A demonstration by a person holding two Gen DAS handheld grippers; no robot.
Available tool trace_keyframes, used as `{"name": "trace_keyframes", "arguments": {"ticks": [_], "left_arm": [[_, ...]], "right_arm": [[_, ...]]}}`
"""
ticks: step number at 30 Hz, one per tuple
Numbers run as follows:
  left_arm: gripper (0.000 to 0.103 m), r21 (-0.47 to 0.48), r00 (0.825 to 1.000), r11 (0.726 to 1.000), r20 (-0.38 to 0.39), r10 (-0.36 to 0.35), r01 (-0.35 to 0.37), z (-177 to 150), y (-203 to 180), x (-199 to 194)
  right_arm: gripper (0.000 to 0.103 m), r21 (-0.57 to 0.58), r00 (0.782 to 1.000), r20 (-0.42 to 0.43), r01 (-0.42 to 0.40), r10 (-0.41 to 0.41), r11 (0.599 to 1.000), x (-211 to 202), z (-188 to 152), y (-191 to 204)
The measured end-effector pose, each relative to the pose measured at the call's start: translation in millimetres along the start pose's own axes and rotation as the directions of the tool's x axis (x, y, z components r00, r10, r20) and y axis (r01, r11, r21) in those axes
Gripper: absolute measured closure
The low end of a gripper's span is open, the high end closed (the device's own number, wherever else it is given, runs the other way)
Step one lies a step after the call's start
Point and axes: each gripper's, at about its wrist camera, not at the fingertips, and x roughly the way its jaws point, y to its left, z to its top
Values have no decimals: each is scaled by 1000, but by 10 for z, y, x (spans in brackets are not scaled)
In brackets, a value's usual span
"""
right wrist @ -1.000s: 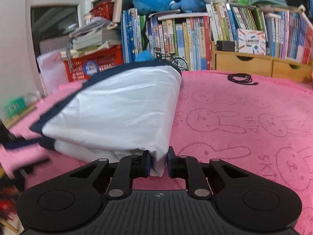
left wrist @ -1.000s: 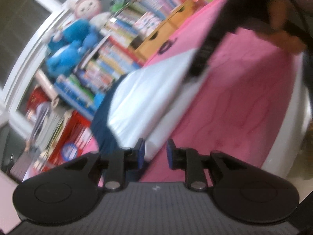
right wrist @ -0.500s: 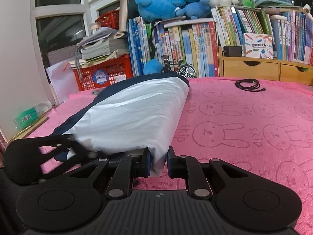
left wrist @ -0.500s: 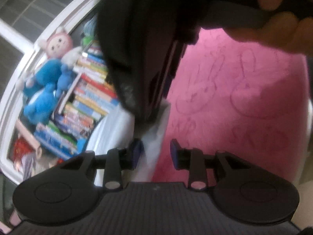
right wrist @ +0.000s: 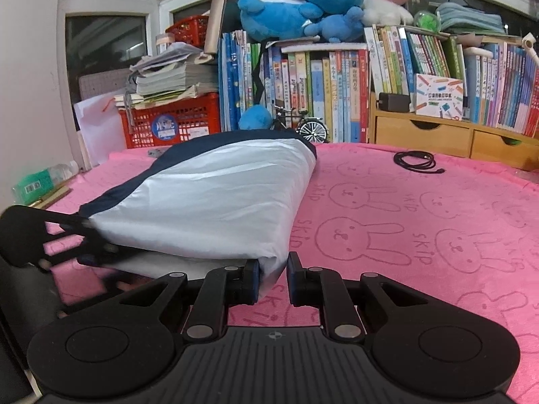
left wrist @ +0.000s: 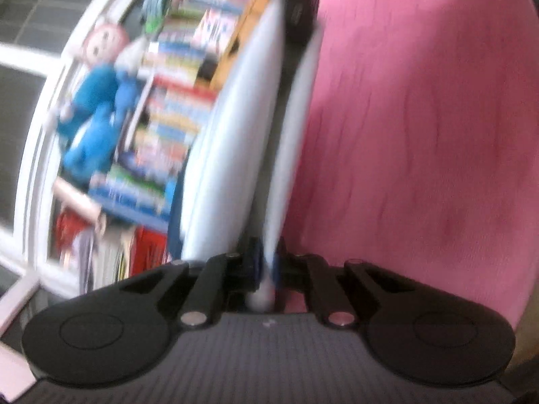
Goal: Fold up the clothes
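Lying low and level near the pink bunny-print towel cloth [right wrist: 421, 222] that covers the desk, the right tool [right wrist: 273, 274] points toward the far bookshelf, its fingers a little apart with the near corner of the folded white garment with navy trim [right wrist: 215, 198] between them; the left finger touches the fabric, while a gap shows before the right one. The garment is a thick, smooth, slightly creased bundle, resting left of centre on the cloth, its navy edge running along the far and left sides.

In the right wrist view, the left tool [right wrist: 91, 242] enters from the left edge, lying along the cloth, its black fingers at the garment's near left corner where the layers part. In the left wrist view, rolled steeply to one side and blurred, the left tool [left wrist: 267, 266] has its blue-padded fingers pressed close on a thin white layer of the garment [left wrist: 235, 134]; it seems to be pinching that lower edge, though the blur makes it hard to be sure.

A coiled black cable [right wrist: 417, 161] lies far right on the cloth, well apart from the garment.
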Motion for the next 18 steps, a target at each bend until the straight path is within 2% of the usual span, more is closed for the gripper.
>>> {"name": "trace_keyframes", "arguments": {"ticks": [4, 11, 13, 15, 17, 18], "left_arm": [[96, -24, 999, 1000, -52, 13, -14, -155, 53, -66], [93, -67, 998, 998, -56, -4, 0, -254, 135, -177], [91, -86, 998, 996, -64, -12, 6, -306, 145, -231], [91, -125, 996, 992, -78, -32, 22, -365, 191, -288], [91, -183, 994, 983, -99, -52, 34, -438, 250, -330], [91, -212, 992, 977, -109, -63, 39, -475, 280, -351]], "right_arm": [[86, -46, 1000, 8, 21, -21, 999, -1, -21, 29], [85, -126, 998, 14, 65, -64, 990, -1, -54, 16], [85, -192, 997, 18, 76, -74, 978, 13, -107, 67], [78, -286, 995, 37, 101, -94, 953, 24, -185, 155], [59, -404, 986, 99, 165, -136, 900, 11, -323, 297], [57, -459, 981, 130, 191, -147, 867, 4, -395, 370]]}}
